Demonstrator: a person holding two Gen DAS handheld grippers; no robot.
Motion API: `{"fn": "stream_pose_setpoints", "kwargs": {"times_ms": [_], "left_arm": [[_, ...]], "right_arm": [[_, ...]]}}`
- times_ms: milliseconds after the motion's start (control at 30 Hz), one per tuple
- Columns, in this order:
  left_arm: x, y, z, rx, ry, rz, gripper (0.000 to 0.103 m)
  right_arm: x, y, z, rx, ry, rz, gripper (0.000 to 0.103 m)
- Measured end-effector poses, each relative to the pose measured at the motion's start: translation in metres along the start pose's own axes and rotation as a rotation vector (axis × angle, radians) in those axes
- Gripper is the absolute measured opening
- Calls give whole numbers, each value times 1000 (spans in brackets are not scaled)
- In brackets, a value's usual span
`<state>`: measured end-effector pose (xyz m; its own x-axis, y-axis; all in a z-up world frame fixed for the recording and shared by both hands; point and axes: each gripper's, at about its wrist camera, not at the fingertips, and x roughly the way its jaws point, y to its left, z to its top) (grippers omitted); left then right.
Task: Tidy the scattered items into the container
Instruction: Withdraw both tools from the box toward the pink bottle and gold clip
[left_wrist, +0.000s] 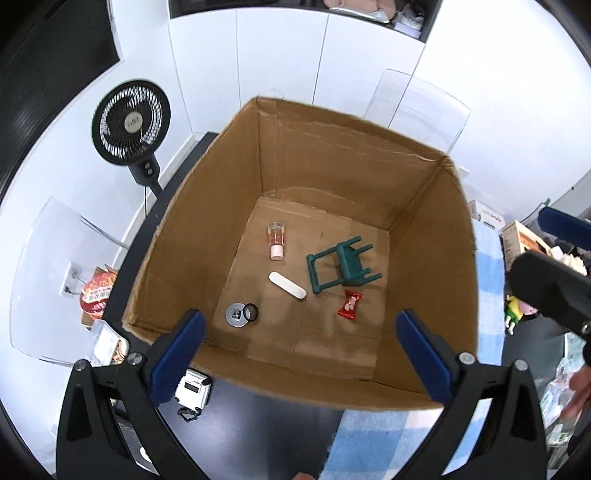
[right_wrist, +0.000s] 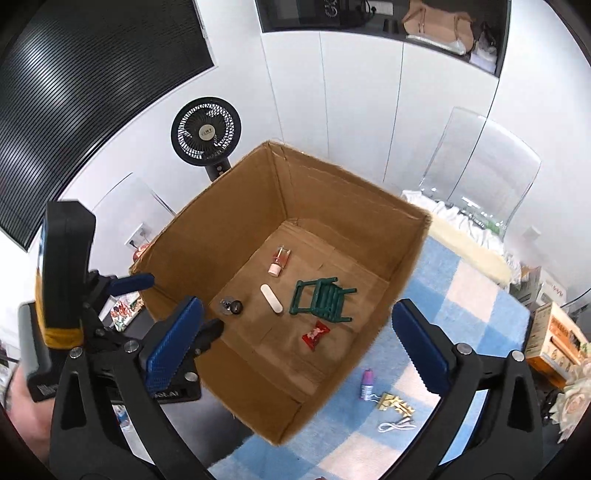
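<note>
Both grippers hang above the box with nothing in them. The left gripper has its jaws wide apart, and so has the right gripper.

The risk, as I judge it, is in the next picks. On the checked cloth beside the box lie three small things close together: a purple bottle, a gold clip and a white cord. A gripper that closes on the clip may catch the cord too, or push the bottle so that it rolls away. The cloth is soft and may bunch up between the fingers. On the dark worktop at the other side, a small white device sits just beside the box wall, so a finger may knock the wall and shift the box. The two grippers are also near each other, and they could collide if both go down at once.

The box is plain brown cardboard, open at the top, with tall walls and a creased floor. It stands partly on the worktop and partly on the cloth. Inside lie a pink-capped bottle, a green toy chair on its side, a white stick, a red candy and a grey disc with a black ring touching it. The things are well spread, and much floor is free.
</note>
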<state>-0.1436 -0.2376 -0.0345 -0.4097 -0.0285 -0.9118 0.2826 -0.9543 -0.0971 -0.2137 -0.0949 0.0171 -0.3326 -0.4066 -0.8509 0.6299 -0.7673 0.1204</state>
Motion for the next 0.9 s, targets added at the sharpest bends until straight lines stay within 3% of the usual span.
{"fn": "stream_pose_setpoints", "kwargs": {"times_ms": [467, 900], "left_arm": [[-36, -53, -29, 64, -21, -3, 102], [-45, -140, -64, 205, -1, -56, 102]], "right_arm": [[-73, -23, -56, 59, -100, -45, 103], [-127, -82, -138, 205, -98, -123, 103]]}}
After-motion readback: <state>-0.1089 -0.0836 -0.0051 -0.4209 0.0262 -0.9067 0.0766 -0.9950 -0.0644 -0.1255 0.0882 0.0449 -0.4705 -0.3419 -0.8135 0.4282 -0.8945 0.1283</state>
